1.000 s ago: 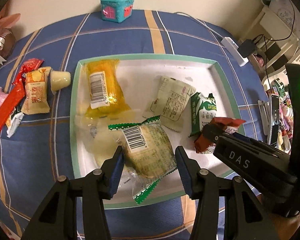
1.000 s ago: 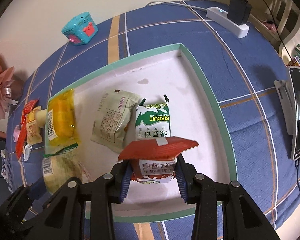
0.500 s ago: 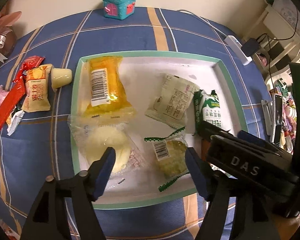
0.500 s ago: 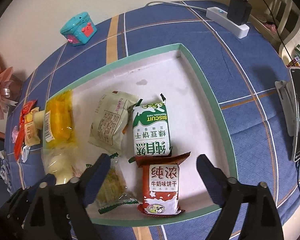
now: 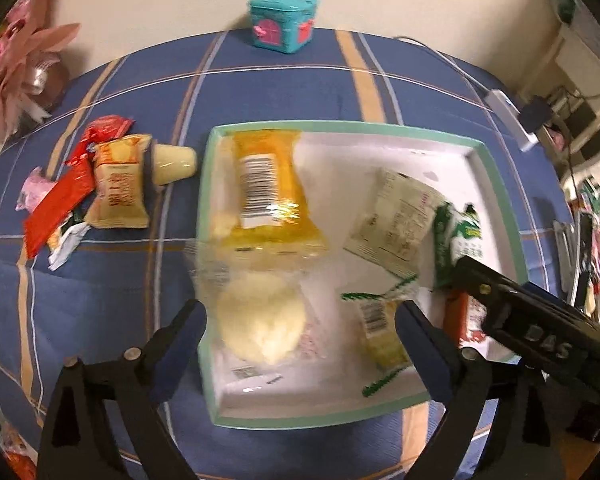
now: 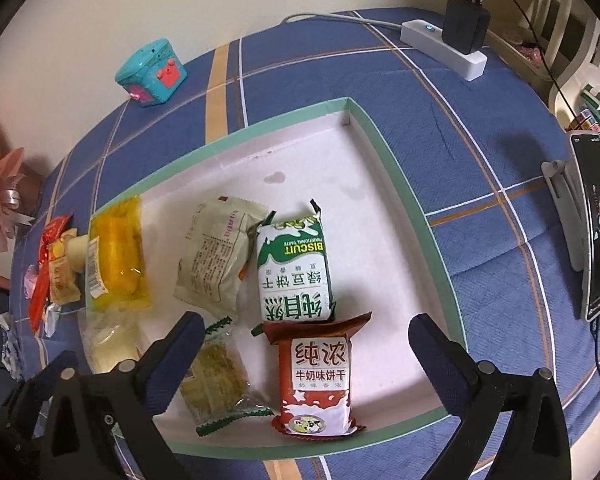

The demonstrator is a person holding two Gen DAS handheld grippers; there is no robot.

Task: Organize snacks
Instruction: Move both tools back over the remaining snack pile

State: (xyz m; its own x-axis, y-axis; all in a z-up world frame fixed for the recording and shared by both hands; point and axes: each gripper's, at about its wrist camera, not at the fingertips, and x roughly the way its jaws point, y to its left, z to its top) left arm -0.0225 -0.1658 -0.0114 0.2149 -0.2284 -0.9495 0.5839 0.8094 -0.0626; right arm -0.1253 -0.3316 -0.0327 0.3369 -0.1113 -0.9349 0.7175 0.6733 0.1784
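Blue plaid cloth covers the table [image 6: 480, 168]; left view is motion-blurred, labels unreadable. Green-rimmed white tray [image 6: 396, 184] holds crinkly foil and clear plastic snack packets. My right gripper [image 6: 300, 356] and left gripper [image 5: 300, 332] have just opened, both released; the red biscuit pack [image 6: 316, 384] lies flat between the right fingers [image 6: 172, 364], untouched.

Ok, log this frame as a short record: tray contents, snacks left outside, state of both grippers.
tray: six packets, including red biscuit pack and green biscuit pack
outside tray: pile of snacks on the cloth, left of the tray
left hand-held gripper: open, jaws just opened, holding nothing
right hand-held gripper: open, above red biscuit pack
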